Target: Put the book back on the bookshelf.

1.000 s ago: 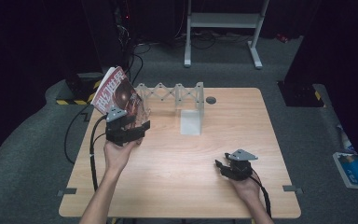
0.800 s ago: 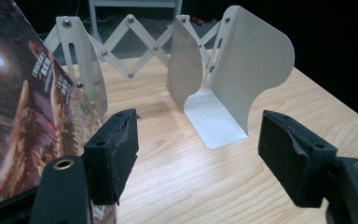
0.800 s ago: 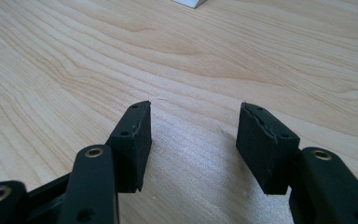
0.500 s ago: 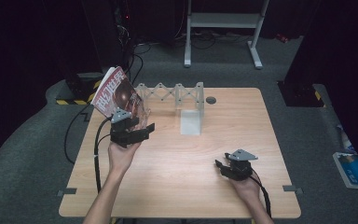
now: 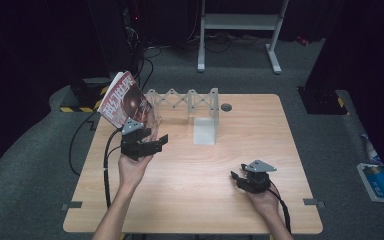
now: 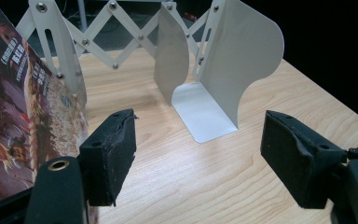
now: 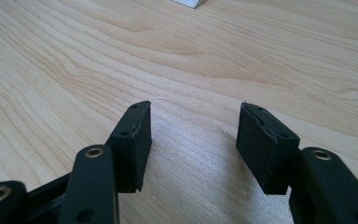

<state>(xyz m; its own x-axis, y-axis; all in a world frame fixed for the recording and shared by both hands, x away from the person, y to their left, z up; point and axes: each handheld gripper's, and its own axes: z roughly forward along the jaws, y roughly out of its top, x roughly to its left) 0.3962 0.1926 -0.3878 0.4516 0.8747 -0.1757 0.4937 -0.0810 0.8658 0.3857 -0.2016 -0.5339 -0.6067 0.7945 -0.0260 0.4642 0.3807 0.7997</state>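
A magazine with a dark red cover leans tilted against the left end of a white scissor-lattice book rack at the back of the table. In the left gripper view the magazine stands just left of the left jaw, and the rack's white plates stand ahead. My left gripper is held above the table beside the magazine's lower edge, open wide, with nothing between its jaws. My right gripper rests low at the table's front right, open and empty.
The wooden table has a small black round disc near its back edge. A flat white base plate of the rack lies mid-table. On the floor at right lies a blue-and-white packet. Cables trail off the table's left side.
My left gripper has drawn slightly back toward the person and to the right, away from the magazine. The right gripper has stayed still.
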